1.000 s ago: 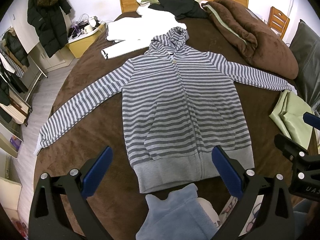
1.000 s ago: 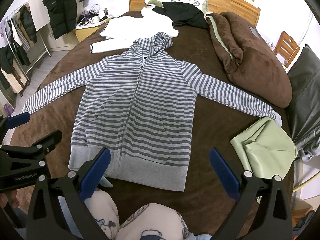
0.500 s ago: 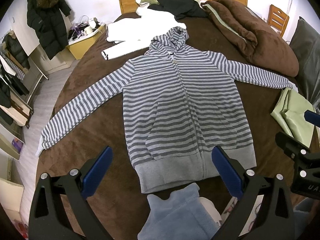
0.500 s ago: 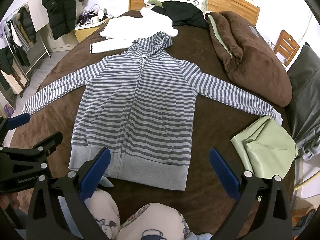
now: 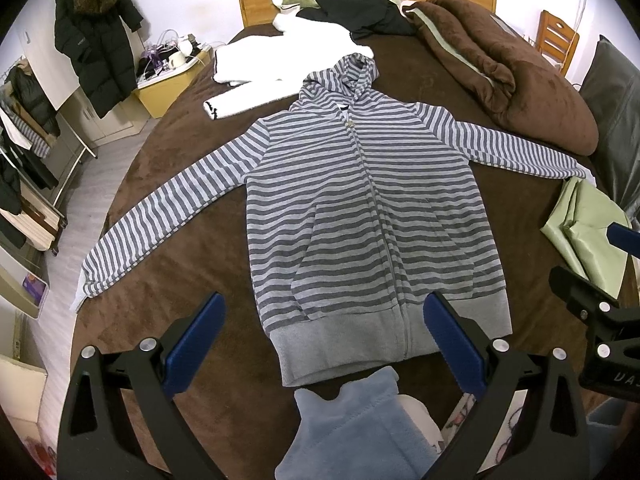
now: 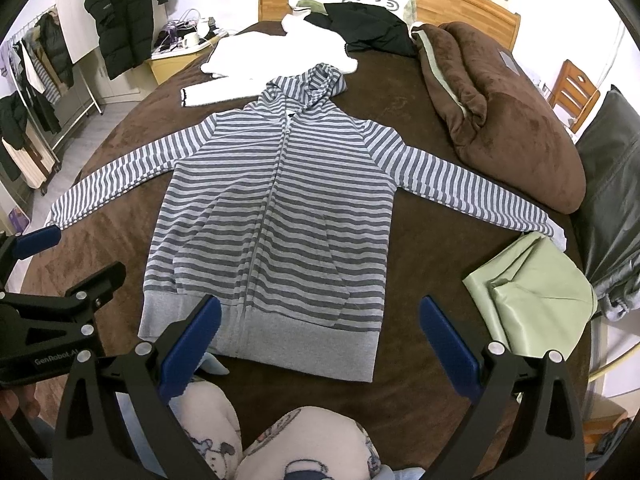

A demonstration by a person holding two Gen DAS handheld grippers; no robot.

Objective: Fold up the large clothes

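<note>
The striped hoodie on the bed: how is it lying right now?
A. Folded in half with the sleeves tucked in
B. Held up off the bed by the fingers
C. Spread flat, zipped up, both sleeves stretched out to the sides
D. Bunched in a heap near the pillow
C. The striped hoodie lies flat on the brown bed cover with its zip closed and both sleeves spread wide; the left gripper and right gripper are open and hold nothing.
</note>
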